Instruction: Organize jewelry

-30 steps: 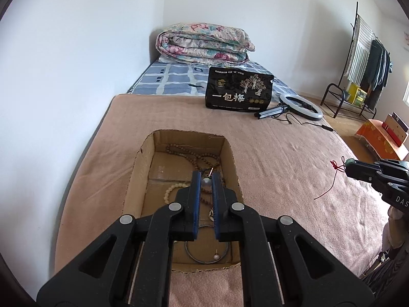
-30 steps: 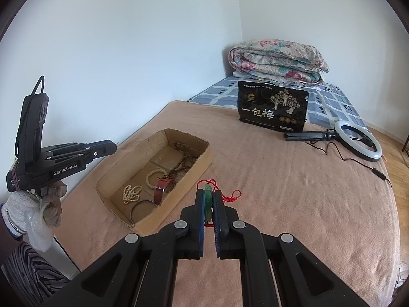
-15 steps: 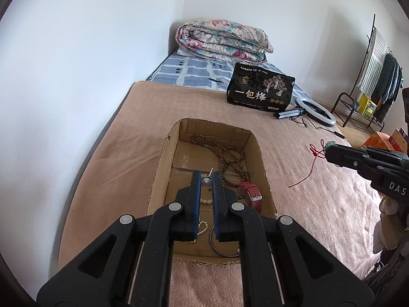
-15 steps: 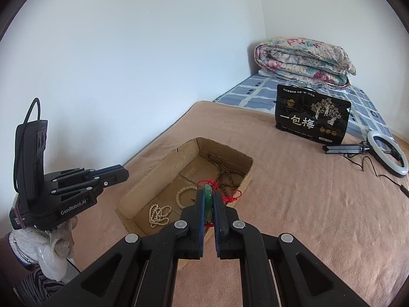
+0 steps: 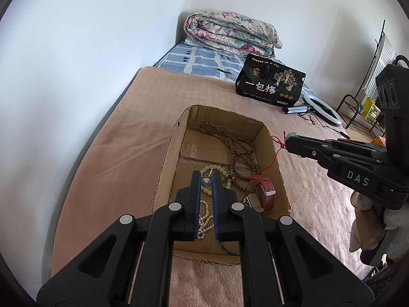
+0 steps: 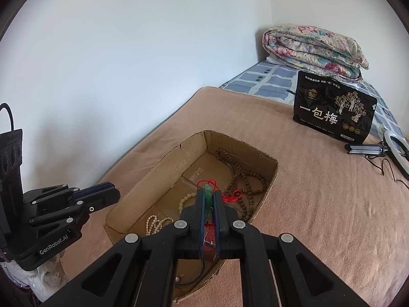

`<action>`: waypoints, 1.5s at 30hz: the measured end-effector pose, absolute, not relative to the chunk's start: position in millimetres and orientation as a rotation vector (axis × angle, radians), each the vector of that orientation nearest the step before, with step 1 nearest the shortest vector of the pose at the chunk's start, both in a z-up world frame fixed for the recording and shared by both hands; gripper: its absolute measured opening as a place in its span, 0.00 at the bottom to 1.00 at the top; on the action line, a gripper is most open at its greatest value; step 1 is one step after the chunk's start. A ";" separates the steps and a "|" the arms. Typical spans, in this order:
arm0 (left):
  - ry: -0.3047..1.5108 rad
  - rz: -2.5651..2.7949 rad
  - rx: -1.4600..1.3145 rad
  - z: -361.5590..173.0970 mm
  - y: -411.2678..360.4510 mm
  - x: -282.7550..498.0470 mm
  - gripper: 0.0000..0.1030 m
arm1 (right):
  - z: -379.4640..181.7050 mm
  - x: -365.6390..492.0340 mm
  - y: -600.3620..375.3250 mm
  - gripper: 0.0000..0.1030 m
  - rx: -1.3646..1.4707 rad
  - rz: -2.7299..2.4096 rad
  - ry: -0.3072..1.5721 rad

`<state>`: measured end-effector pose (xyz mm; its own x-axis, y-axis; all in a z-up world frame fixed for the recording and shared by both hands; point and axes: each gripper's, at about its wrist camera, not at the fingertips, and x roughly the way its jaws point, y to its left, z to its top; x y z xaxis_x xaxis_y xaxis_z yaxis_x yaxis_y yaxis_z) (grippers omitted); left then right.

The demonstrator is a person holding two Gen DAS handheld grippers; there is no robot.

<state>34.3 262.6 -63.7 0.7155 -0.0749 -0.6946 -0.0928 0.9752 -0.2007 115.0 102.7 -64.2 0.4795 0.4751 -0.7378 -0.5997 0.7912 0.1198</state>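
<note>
An open cardboard box lies on the pink blanket. It holds a brown bead necklace, a pale bead bracelet, a white pearl string, a red watch strap and a dark ring. My left gripper is shut on a small pearl earring above the box. My right gripper is shut on a green pendant with a red cord, over the box's right side.
A black snack bag stands farther back on the bed. A ring light with a cable lies to its right. A folded floral quilt lies by the wall. A clothes rack stands at the far right.
Both grippers moved left toward the box. My right gripper with the pendant went from over the blanket to over the box. My left gripper stays shut on the earring.
</note>
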 end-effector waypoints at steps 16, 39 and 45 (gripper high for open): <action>0.764 0.034 -0.202 -64.1 256.9 34.8 0.61 | -65.3 131.3 98.2 0.81 -0.110 0.598 0.838; 0.694 0.041 -0.184 -36.1 242.1 12.7 0.68 | -35.3 110.3 73.2 0.97 -0.135 0.532 0.763; 0.671 0.064 -0.159 -15.5 238.0 -0.2 0.68 | -14.5 88.5 58.3 0.98 -0.162 0.524 0.725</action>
